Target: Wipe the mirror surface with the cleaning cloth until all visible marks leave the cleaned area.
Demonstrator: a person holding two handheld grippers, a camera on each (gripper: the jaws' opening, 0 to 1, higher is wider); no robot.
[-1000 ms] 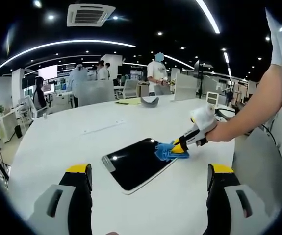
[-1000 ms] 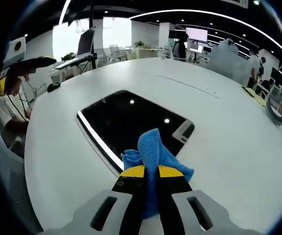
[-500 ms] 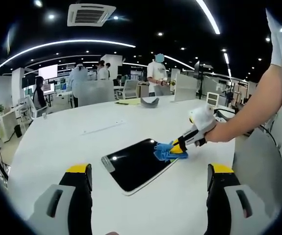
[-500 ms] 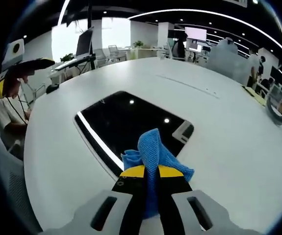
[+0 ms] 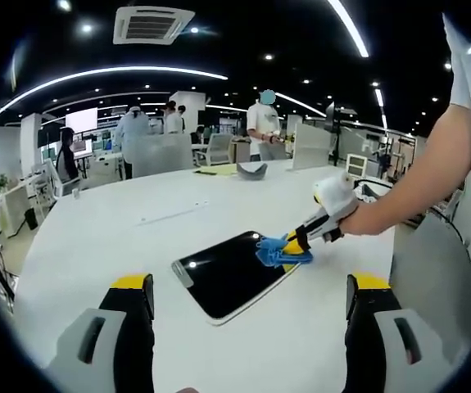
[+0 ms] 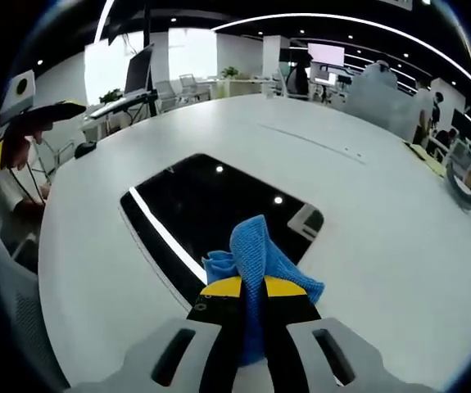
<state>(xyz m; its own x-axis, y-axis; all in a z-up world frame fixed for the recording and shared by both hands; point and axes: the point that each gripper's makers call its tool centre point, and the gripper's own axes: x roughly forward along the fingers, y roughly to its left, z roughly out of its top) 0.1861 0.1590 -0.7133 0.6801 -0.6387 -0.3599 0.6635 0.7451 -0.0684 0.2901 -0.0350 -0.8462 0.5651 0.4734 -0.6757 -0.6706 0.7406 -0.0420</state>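
Shifted slightly along the mirror (image 6: 219, 209), the cloth (image 6: 260, 258) is clamped by the right gripper (image 6: 252, 288); left gripper (image 5: 247, 286) jaws are held wide, empty.

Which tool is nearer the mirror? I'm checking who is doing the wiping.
Right. The right tool sits at the mirror's edge, shut on the blue cloth lying on it. The left tool is open and held back from the mirror, over the white table.

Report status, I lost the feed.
Right gripper shut on blue cloth, at mirror edge. Left gripper open, hovering empty. Nothing in the way.
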